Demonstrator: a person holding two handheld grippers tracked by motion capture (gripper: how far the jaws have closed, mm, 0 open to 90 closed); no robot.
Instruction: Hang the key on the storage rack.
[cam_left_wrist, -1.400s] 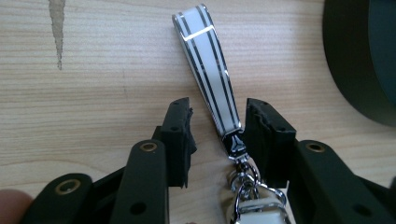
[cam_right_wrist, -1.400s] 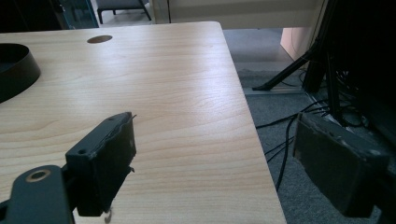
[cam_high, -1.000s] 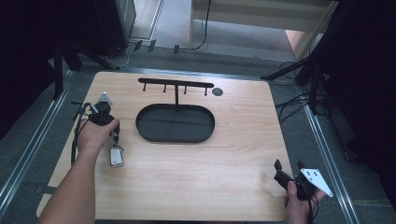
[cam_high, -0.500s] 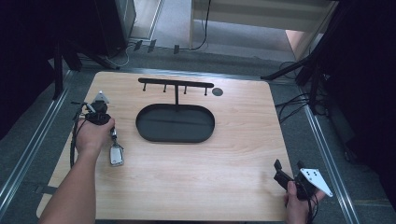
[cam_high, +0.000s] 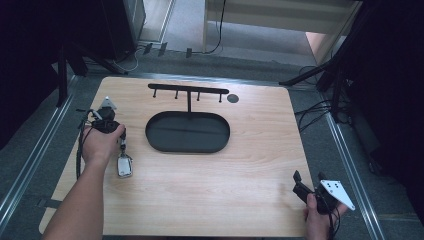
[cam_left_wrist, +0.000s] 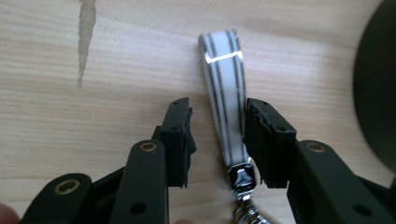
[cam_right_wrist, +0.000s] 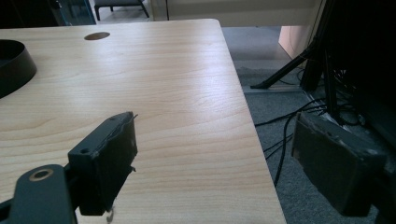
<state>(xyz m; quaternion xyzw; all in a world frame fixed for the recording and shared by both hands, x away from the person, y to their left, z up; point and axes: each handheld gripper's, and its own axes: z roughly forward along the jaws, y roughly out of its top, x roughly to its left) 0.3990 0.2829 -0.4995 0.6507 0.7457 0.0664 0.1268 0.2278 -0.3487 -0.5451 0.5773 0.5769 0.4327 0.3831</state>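
Observation:
A key fob (cam_high: 124, 166) lies on the wooden table (cam_high: 250, 165) at the left, its white strap with dark stripes (cam_left_wrist: 224, 70) stretched out flat. My left gripper (cam_left_wrist: 217, 116) points down over that strap (cam_high: 122, 145). Its jaws have just been opening and now stand open, with the strap between them: it lies close against the right pad (cam_left_wrist: 261, 130), with a gap to the left pad. Near the table's front right corner my right gripper (cam_high: 306, 186) rests with its jaws (cam_right_wrist: 212, 163) wide open and nothing between them.
A black oval tray (cam_high: 187, 132) sits mid-table, with a black T-shaped hook rack (cam_high: 189, 91) rising behind it. A round hole (cam_high: 232, 98) marks the table's far right part. Beyond the right edge are cables and stand legs (cam_right_wrist: 299, 74) on the floor.
The top of my left gripper has tipped slightly to the left. The key fob and my right gripper stay where they were.

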